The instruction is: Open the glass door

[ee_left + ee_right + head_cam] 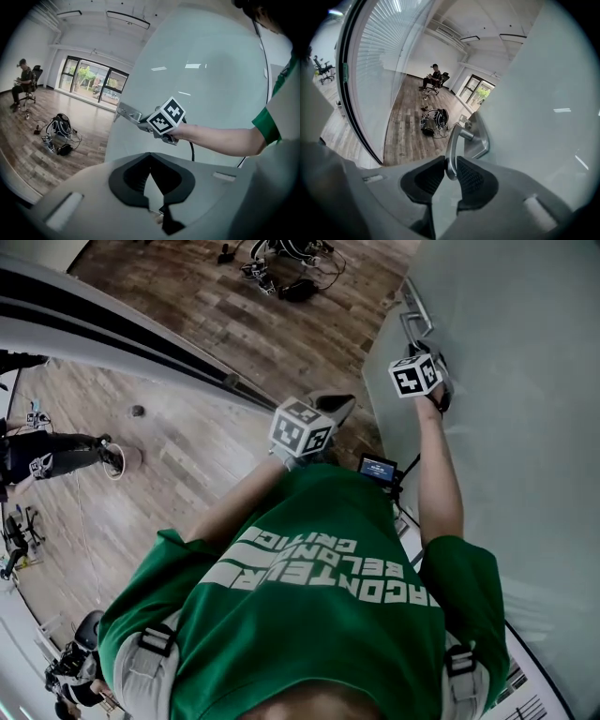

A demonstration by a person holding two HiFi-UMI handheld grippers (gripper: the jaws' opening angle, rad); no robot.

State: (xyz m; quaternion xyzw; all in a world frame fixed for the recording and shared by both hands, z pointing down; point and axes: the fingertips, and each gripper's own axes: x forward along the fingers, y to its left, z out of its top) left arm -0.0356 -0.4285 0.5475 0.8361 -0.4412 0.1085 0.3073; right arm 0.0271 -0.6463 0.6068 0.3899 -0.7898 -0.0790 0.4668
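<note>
The frosted glass door (506, 381) fills the right side of the head view. Its metal lever handle (451, 152) hangs from a metal plate (482, 136). My right gripper (451, 164) is shut on the lower end of that lever, one black pad on each side. In the head view the right gripper (417, 376) is up against the door at the handle (412, 320). My left gripper (305, 427) hangs lower, away from the door; its jaws (150, 157) are shut with nothing in them. The left gripper view also shows the right gripper (165, 118) on the handle (127, 112).
A glass partition with a dark frame (141, 334) runs along the left, close to the door's edge. A pile of cables and gear (281, 268) lies on the wooden floor beyond. A person sits on a chair (434, 77) far back. A small screen (378, 467) hangs at my waist.
</note>
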